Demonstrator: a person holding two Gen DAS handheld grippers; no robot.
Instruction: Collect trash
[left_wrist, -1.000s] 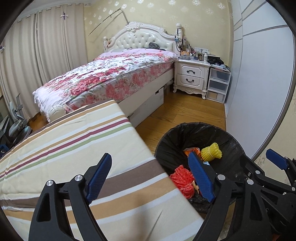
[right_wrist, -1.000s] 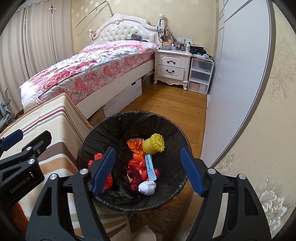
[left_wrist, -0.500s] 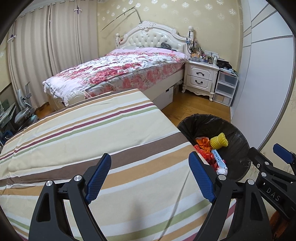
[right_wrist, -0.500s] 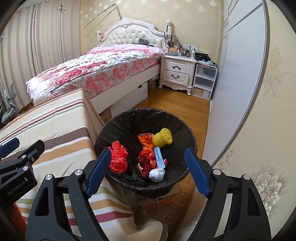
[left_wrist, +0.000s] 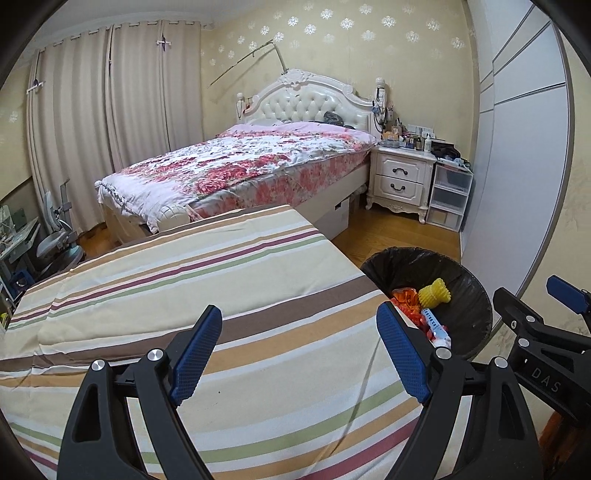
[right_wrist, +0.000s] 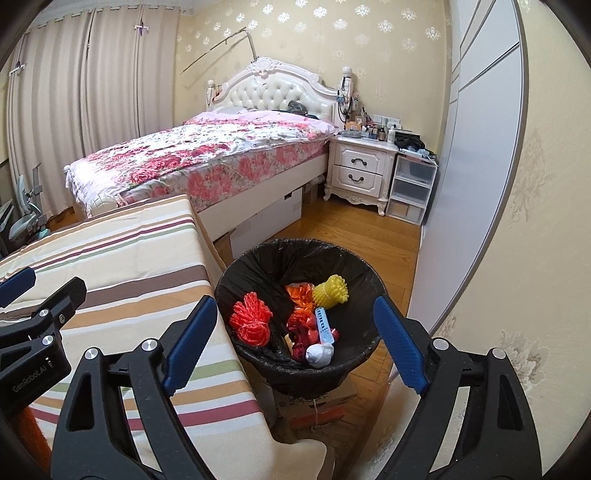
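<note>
Both grippers empty, jaws wide apart. Left gripper (left_wrist: 299, 354) hovers over the striped tablecloth (left_wrist: 184, 280), nothing between its fingers. Right gripper (right_wrist: 291, 343) hangs just above/in front of the trash bin (right_wrist: 258, 258), also holding nothing.

Trash status: all visible pieces sit inside the bin, which has a black liner bag. Contents seen from right wrist view: red net bundle (right_wrist: 252, 319) against the near-left wall, yellow foam fruit net (right_wrist: 331, 291) toward the back, orange wrapper (right_wrist: 300, 293) beside it, crumpled red wrappers (right_wrist: 301, 330) in the middle, blue-white tube (right_wrist: 323, 321) lying over them, white paper ball (right_wrist: 319, 353) at the near edge. Left wrist view shows the same bin (left_wrist: 476, 295) just past the table's right edge, w/ yellow net and tube visible.

Table surface: as far as both views reach, no loose trash on the cloth, only stripes and creases. Near-left corner is partly hidden by gripper bodies, so can't fully confirm.

Judgement: collection looks done or v. close to it. What's left, if anything: check hidden table corners and the floor round the bin. Floor by the wardrobe (right_wrist: 476, 184) and nightstand (right_wrist: 364, 170) shows no obvious litter.
</note>
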